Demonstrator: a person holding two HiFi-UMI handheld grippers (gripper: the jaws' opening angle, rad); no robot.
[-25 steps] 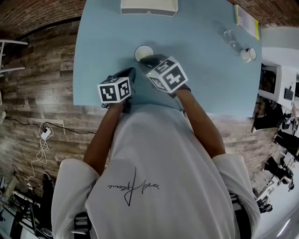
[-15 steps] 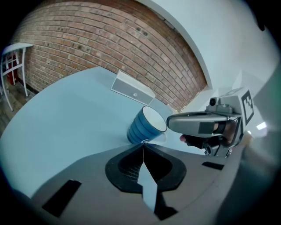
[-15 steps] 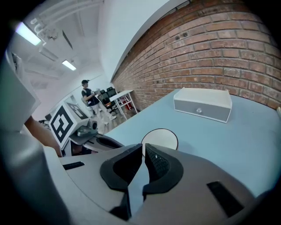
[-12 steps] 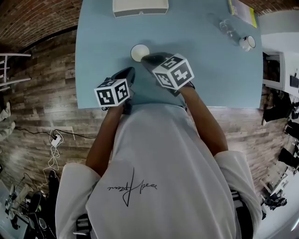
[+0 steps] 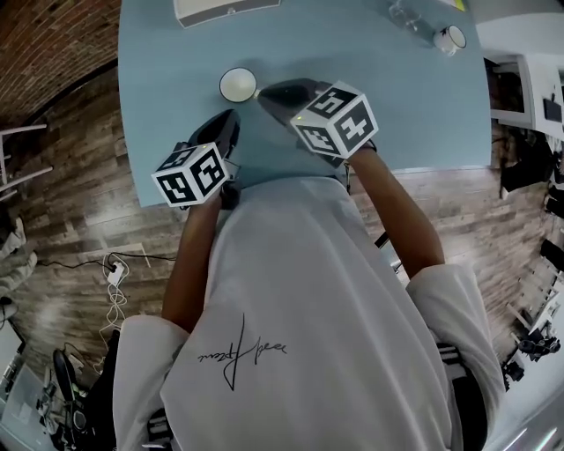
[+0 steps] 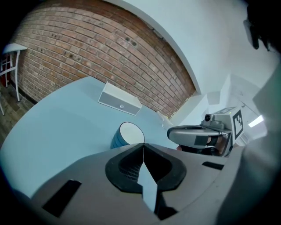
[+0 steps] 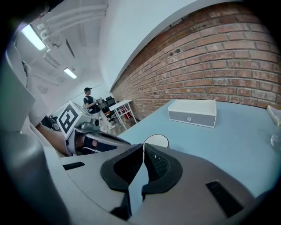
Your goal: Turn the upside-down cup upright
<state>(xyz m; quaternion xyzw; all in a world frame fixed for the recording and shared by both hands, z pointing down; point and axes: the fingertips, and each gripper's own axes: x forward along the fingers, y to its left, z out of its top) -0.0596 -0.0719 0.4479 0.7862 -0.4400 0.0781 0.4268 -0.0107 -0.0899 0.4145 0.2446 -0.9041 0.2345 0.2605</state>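
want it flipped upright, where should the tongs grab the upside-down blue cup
Probably best: grip the upside-down blue cup across its side wall, about mid-height, coming level from the person's side. It stands rim down, flat white base up, so no rim is free to pinch.

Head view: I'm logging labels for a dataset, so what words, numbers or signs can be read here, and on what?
Shirt: one line of cursive script, like a signature; not legible.
Cube on the left hand-held gripper: square black-and-white code, no letters.
Cube on the right hand-held gripper: the same.
Cup, white box: no print visible.
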